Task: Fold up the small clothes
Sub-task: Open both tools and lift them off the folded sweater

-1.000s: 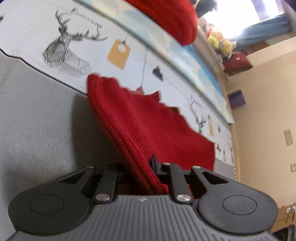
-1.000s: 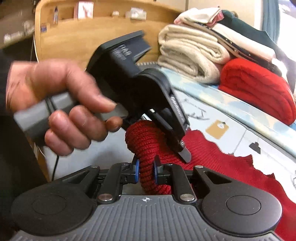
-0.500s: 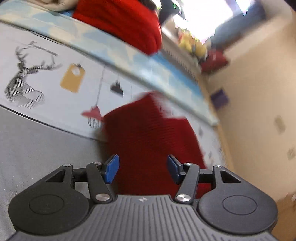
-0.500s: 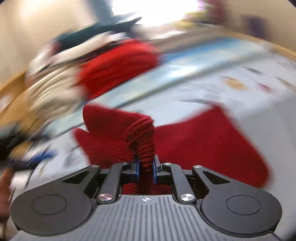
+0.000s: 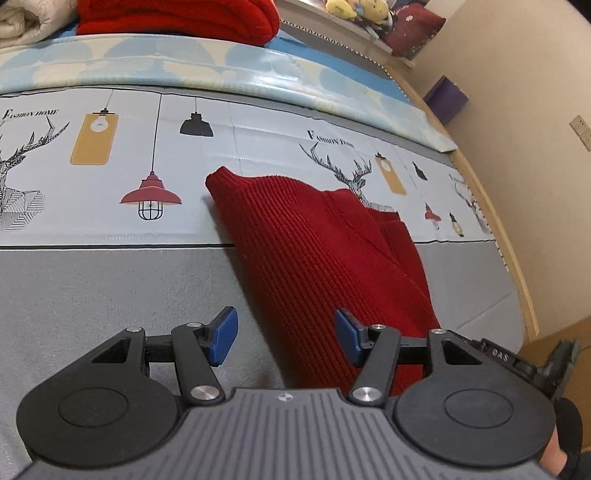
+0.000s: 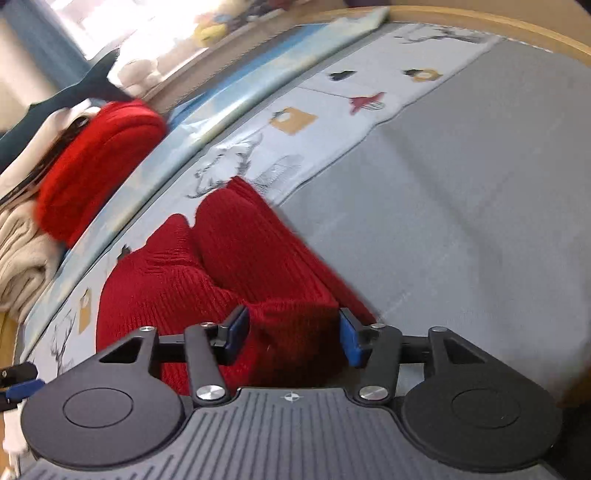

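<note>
A dark red ribbed knit garment (image 5: 321, 251) lies folded on the printed cover (image 5: 110, 206), running from the lamp print down onto the grey part. My left gripper (image 5: 284, 334) is open just above the garment's near end, which lies below its right blue pad without being pinched. In the right wrist view the same garment (image 6: 229, 266) lies in a doubled heap. The right gripper (image 6: 293, 334) straddles the heap's near fold, and its jaws are opening with the knit still bulging between the pads.
Folded clothes are stacked at the back: a bright red knit (image 5: 177, 14) beside cream fabric (image 5: 22, 18). The wooden edge (image 5: 491, 206) bounds the surface at the right, with a purple box (image 5: 445, 98) beyond it. Grey cover (image 6: 461, 192) spreads to the right of the garment.
Both grippers were shut on the red knit. The left let go first and drew back; the right swung round, came down and has just spread its jaws. The garment now lies folded.
</note>
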A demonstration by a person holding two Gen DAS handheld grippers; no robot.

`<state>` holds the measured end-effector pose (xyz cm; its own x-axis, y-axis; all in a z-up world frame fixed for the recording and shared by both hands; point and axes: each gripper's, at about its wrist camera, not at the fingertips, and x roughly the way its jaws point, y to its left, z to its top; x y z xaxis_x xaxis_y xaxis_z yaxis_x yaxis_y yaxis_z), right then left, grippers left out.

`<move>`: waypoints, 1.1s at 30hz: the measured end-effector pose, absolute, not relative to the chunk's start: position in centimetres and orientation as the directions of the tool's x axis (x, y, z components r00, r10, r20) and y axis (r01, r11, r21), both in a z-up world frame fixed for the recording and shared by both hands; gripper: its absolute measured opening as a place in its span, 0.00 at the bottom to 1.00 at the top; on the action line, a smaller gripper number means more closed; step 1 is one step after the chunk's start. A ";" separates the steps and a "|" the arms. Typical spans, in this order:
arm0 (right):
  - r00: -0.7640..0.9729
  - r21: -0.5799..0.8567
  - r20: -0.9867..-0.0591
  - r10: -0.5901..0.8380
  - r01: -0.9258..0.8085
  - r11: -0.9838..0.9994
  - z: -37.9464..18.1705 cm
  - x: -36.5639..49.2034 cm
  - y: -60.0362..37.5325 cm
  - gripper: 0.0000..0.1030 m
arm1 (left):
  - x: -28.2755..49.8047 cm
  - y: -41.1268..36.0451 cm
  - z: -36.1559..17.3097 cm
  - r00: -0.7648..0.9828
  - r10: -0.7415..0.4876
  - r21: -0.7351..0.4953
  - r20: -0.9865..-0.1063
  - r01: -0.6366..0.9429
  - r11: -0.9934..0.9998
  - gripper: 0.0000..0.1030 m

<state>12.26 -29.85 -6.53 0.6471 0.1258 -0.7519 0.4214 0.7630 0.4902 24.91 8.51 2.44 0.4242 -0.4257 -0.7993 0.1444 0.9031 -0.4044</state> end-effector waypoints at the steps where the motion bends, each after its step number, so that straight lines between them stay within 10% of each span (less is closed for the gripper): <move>1: 0.633 0.506 -0.758 0.155 0.422 0.753 -7.1 13.1 -30.4 0.55 | 24.8 8.6 2.5 0.421 -0.420 -0.398 -0.804 0.143 0.906 0.62; 6: 0.640 0.487 -0.745 0.189 0.327 0.810 -5.8 14.1 -30.3 0.28 | 24.3 9.4 2.7 0.429 -0.402 -0.385 -0.809 0.131 0.914 0.62; 16: 0.744 0.375 -0.666 0.052 0.273 0.886 1.6 13.9 -32.0 0.25 | 22.0 9.4 3.2 0.453 -0.376 -0.344 -0.808 0.155 0.926 0.62; 21: 0.455 0.258 -0.886 0.092 0.317 0.913 -3.8 15.8 -32.9 0.35 | 19.2 9.3 2.9 0.494 -0.316 -0.256 -0.810 0.186 0.949 0.62; 33: 0.687 0.261 -0.712 0.145 0.068 0.963 -0.3 18.0 -35.8 0.66 | 14.8 7.5 1.9 0.582 -0.320 -0.236 -0.748 0.217 0.947 0.62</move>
